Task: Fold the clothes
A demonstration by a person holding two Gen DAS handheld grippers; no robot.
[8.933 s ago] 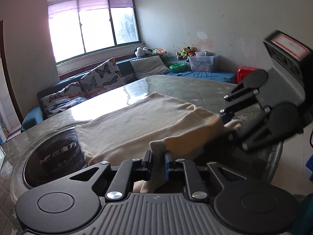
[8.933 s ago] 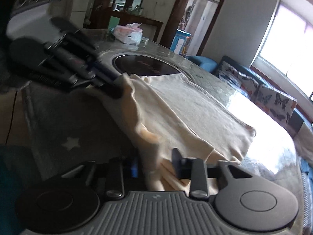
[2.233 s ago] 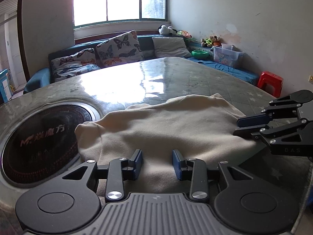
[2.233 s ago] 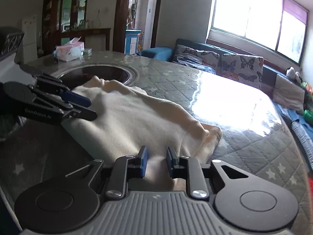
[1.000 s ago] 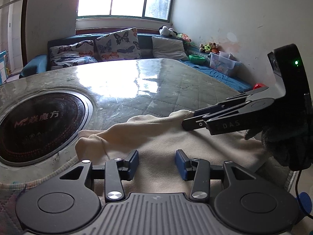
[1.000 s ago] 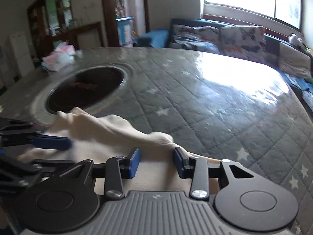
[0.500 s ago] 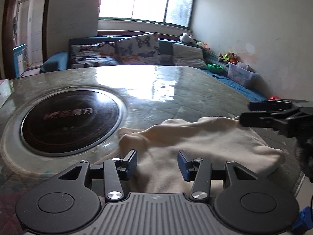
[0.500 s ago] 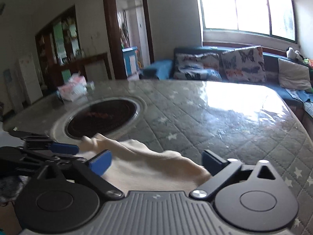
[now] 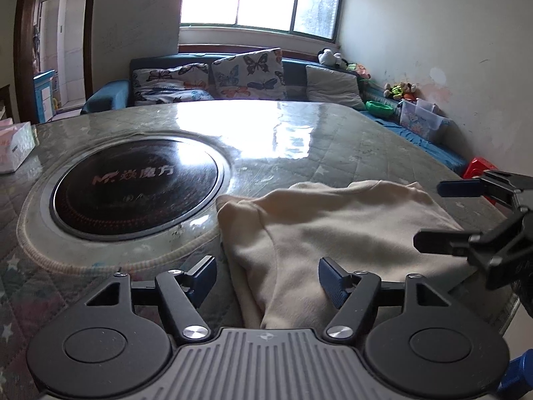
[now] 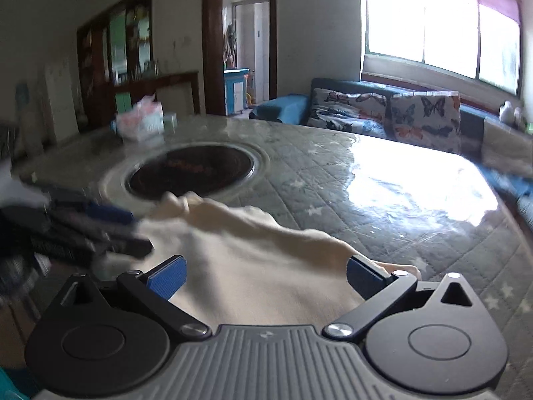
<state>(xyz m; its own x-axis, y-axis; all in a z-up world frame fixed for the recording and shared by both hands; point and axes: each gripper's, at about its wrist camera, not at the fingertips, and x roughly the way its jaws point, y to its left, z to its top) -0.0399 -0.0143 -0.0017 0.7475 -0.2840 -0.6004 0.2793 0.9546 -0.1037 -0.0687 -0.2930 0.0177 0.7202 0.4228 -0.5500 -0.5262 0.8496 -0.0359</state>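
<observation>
Gaping tongs [image 9: 266, 276] over cream garment [image 9: 333, 226]

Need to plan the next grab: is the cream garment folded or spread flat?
Folded: the cream garment lies in a compact, layered bundle with doubled edges.

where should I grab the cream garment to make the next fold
Probably the bunched corner of the cream garment beside the black cooktop, approached from the near table edge: it humps off the surface, giving the open left tongs an edge to pinch.
</observation>
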